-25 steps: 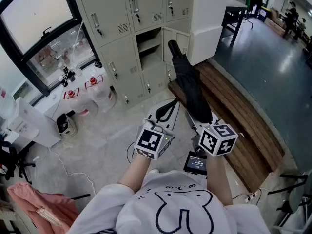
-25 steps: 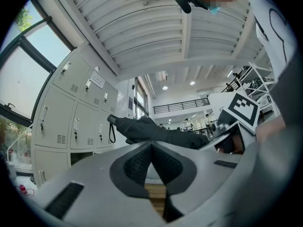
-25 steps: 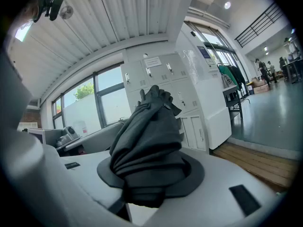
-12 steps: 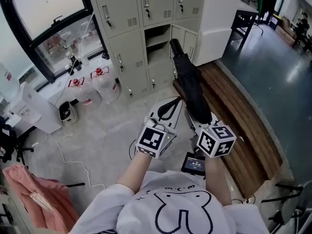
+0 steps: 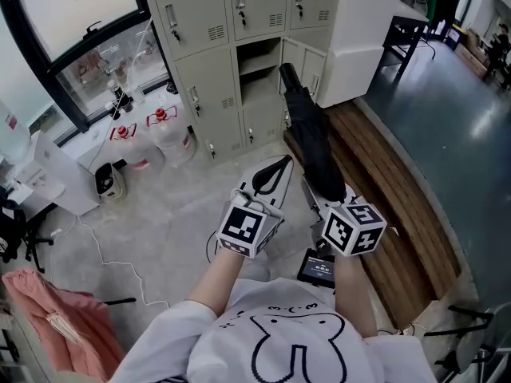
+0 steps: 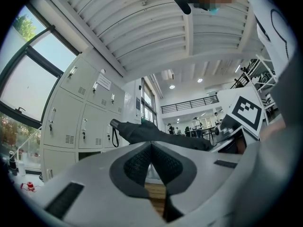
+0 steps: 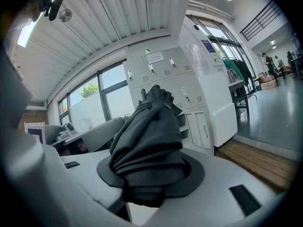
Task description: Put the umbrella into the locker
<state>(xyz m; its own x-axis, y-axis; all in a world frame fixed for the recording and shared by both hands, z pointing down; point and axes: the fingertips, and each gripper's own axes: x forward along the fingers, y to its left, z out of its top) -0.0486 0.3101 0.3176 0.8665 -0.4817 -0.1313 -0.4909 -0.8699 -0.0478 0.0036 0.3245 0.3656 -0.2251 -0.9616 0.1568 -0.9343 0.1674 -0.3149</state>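
Observation:
A black folded umbrella [image 5: 310, 138] slants up toward the grey lockers [image 5: 204, 22], its handle end near the open compartment [image 5: 257, 64]. My right gripper [image 5: 321, 188] is shut on the umbrella's lower end. In the right gripper view, the bunched black fabric [image 7: 147, 141] fills the jaws of the right gripper [image 7: 147, 171]. To the umbrella's left, my left gripper [image 5: 277, 164] is shut and holds nothing. In the left gripper view, its pads [image 6: 137, 162] meet at the tip of the left gripper [image 6: 151, 148], and the umbrella [image 6: 156, 134] lies beyond them.
A wooden platform [image 5: 399, 190] runs along the right, with a white cabinet [image 5: 359, 30] behind it. Two red-capped water jugs [image 5: 164, 130] stand at the lockers' left, near a window [image 5: 80, 14]. A pink cloth [image 5: 48, 325] lies at lower left and cables [image 5: 104, 262] trail on the floor.
The head view has shifted, so the lockers sit a little further right. Both grippers and the umbrella keep almost the same pose.

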